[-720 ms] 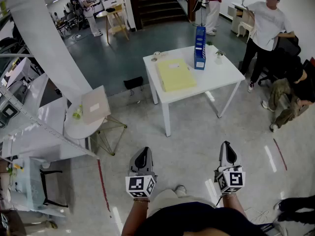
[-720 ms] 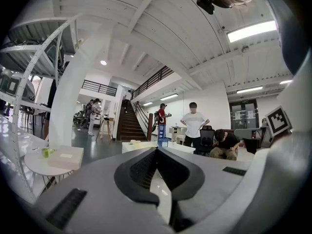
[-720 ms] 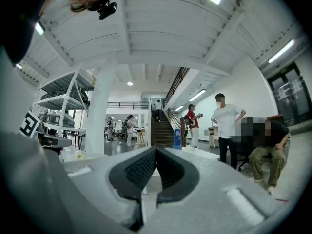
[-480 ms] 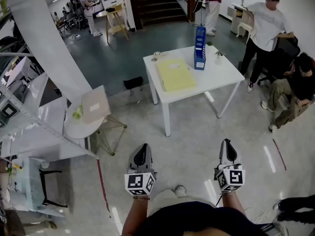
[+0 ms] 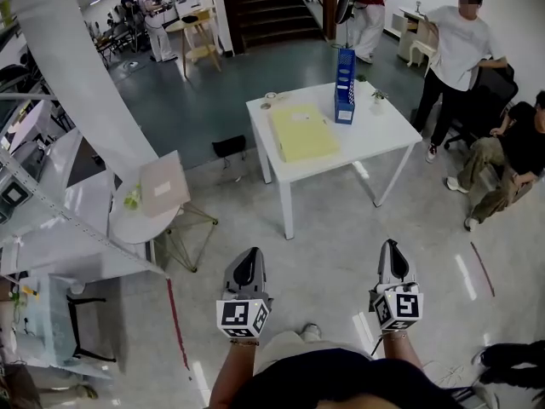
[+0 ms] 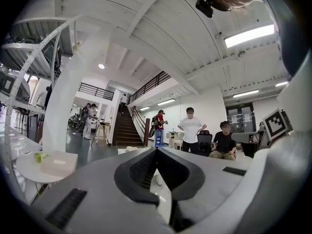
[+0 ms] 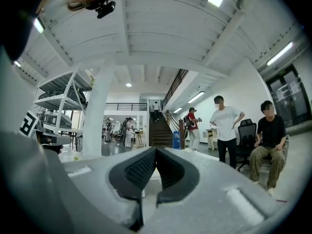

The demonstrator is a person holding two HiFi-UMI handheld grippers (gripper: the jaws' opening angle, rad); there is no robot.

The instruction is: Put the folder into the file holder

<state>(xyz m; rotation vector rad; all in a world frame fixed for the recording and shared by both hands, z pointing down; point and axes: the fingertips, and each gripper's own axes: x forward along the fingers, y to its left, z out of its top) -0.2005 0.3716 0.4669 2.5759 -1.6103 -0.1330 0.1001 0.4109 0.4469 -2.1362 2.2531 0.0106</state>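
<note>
The left gripper (image 5: 248, 260) has its jaws pressed together with nothing between them; the left gripper view shows the dark ribbed pads (image 6: 145, 167) meeting at the tips. The right gripper (image 5: 392, 252) is closed the same way and is just as empty. Both point level and forward, side by side over the pale floor (image 5: 332, 254), well short of the desk (image 5: 379, 133), each with its marker cube near the person's wrists.

Ahead stands the white desk. The yellow folder (image 5: 303, 132) lies flat on it along the left edge, filling most of the stretch between the far-left and near-left corners. The blue file holder (image 5: 344, 85) stands upright near the far edge, just beside the folder's far-right corner; whether the two touch cannot be told. A small plant (image 5: 377, 99) sits to the right of the holder, toward the far-right corner, and a small round thing (image 5: 269, 96) lies by the far-left corner.

Left of the desk, a round side table (image 5: 128, 224) carries a tan board (image 5: 162, 184). To the right of the desk, one person (image 5: 460, 45) stands and another (image 5: 511, 147) sits.
</note>
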